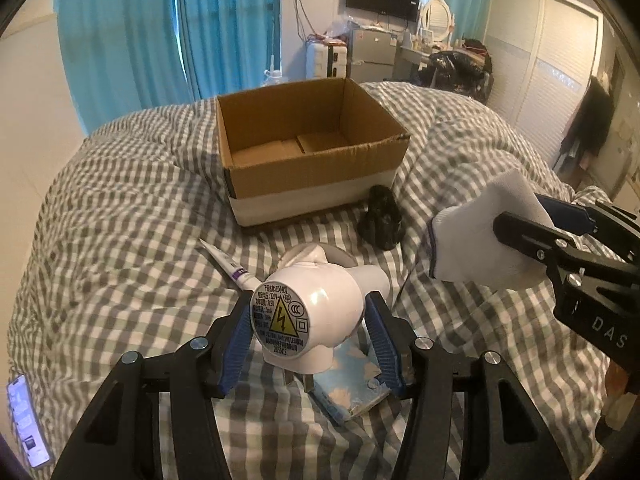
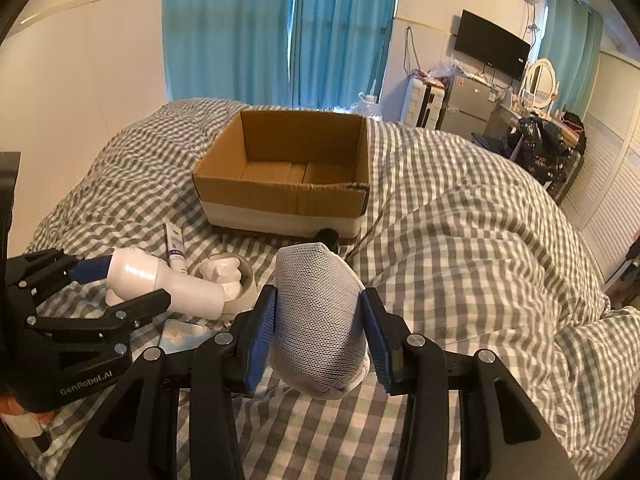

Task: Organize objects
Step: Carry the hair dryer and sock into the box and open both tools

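In the left wrist view the cardboard box (image 1: 308, 148) sits toward the far edge of the bed (image 1: 120, 208) with nothing visible on its floor, so by my reading the organizing has barely begun and no item has gone in yet. The left gripper (image 1: 308, 340) is clamped on a white plug-in device (image 1: 308, 312), its blue pads pressing both sides, lifted just above a blue patterned packet (image 1: 352, 384) lying on the checked cover near the front edge. Left on the bed between the gripper and the box are a slim tube (image 1: 228, 266), a small bowl with a white lump in it (image 1: 316, 258), and a dark crumpled object (image 1: 382, 220) just beside the box's near right corner; a phone (image 1: 28, 420) lies at the left edge. On the right, the right gripper (image 1: 516, 236) grips a white sock (image 1: 480, 240) in the air. In the right wrist view that gripper (image 2: 320, 328) is closed on the mesh-textured sock (image 2: 320, 316), aimed at the box (image 2: 284, 176), which again shows a bare floor. The left gripper (image 2: 132, 284) holds the white device (image 2: 160, 280) at the left, above the bowl (image 2: 228, 276) and tube (image 2: 176, 244). What remains, I judge, is dropping both held items in, then the tube, bowl, packet and dark object.
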The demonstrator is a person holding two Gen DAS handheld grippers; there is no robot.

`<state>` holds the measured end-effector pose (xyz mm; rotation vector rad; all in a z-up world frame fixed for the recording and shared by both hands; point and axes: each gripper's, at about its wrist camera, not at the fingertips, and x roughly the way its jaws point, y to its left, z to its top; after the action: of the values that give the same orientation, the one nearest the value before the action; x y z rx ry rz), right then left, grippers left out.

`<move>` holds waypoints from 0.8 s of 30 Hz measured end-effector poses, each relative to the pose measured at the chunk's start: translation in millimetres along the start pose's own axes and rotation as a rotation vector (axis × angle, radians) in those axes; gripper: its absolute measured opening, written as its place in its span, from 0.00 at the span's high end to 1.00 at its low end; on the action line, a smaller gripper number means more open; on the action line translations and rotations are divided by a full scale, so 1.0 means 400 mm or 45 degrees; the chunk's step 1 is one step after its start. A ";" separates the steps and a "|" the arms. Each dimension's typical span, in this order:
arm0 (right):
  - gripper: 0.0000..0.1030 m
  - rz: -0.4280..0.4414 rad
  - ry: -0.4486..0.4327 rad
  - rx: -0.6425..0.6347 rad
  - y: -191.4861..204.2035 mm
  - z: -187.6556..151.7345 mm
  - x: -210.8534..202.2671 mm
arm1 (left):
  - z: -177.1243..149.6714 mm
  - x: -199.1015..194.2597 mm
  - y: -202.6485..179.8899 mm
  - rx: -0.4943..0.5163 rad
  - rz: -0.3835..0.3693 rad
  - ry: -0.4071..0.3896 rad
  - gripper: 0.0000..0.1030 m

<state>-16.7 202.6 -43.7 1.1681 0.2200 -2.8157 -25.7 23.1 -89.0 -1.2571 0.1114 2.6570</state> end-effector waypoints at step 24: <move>0.59 0.015 -0.132 -0.142 -0.005 0.219 -0.035 | 0.277 -0.058 0.077 0.022 0.079 -0.180 0.46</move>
<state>-68.2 190.4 27.5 0.9945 0.3564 -2.8032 -101.9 6.5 -1.2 -1.0735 0.1538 2.7818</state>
